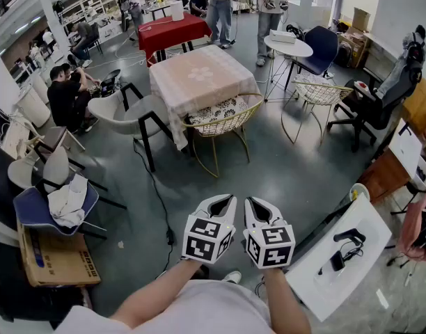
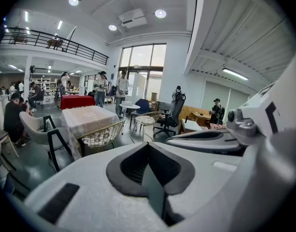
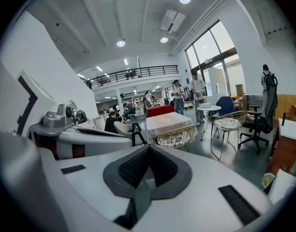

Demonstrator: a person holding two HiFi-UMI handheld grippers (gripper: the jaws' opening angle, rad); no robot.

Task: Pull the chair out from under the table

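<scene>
While both jaws sit closed and empty, left gripper (image 1: 221,204), right gripper (image 1: 257,208) side by side, wire chair (image 1: 223,126) tucked under table (image 1: 199,75), well apart.

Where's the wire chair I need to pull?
Head view, centre: wire chair tucked under the near edge of the cloth-covered table, grey chair on its left.

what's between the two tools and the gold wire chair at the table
Only bare grey floor, seen in the head view; a black cable runs off to the left.
</scene>
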